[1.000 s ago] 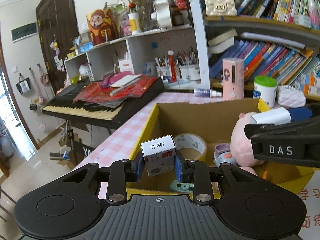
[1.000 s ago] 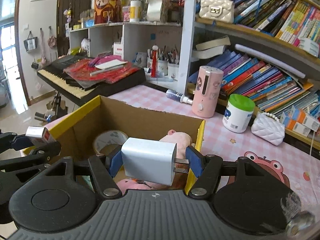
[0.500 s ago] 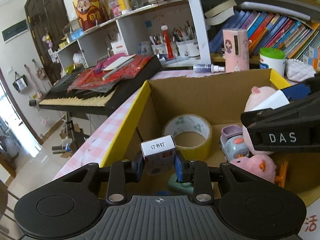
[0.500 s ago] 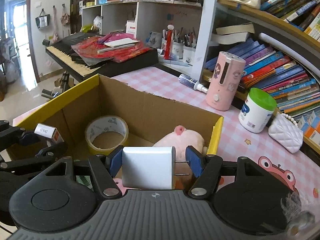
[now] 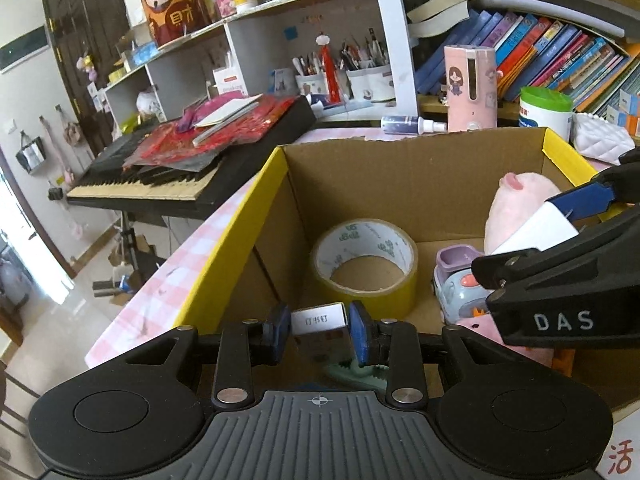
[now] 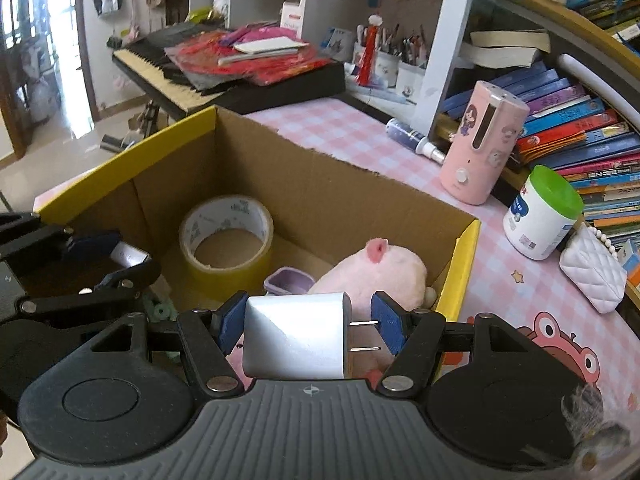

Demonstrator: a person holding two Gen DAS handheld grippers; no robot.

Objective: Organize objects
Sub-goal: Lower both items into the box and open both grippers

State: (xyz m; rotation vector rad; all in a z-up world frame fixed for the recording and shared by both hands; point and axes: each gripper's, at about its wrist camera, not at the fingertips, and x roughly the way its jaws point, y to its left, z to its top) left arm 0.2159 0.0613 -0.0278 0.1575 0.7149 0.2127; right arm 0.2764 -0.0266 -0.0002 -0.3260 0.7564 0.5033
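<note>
An open cardboard box (image 5: 228, 232) with yellow edges stands on the pink checked table. In it lie a tape roll (image 5: 364, 264), a pink plush pig (image 5: 516, 204) and a small toy car (image 5: 456, 280). My left gripper (image 5: 319, 326) hangs over the box's near left corner and its jaws are opening. The small staples box (image 5: 318, 318) is still between the pads and has sunk low between them. My right gripper (image 6: 308, 320) is shut on a white charger plug (image 6: 296, 336) above the pig (image 6: 380, 272), with the prongs against the right pad.
To the right of the box stand a pink humidifier (image 6: 484, 144), a green-lidded jar (image 6: 540, 212), a white quilted purse (image 6: 592, 276) and a spray bottle (image 6: 412, 140). Bookshelves rise behind them. A keyboard (image 6: 224, 76) piled with red papers sits at the back left.
Both grippers have come down and forward over the box's inside. The staples box has slid lower between the left pads. The charger stays gripped in the right.
</note>
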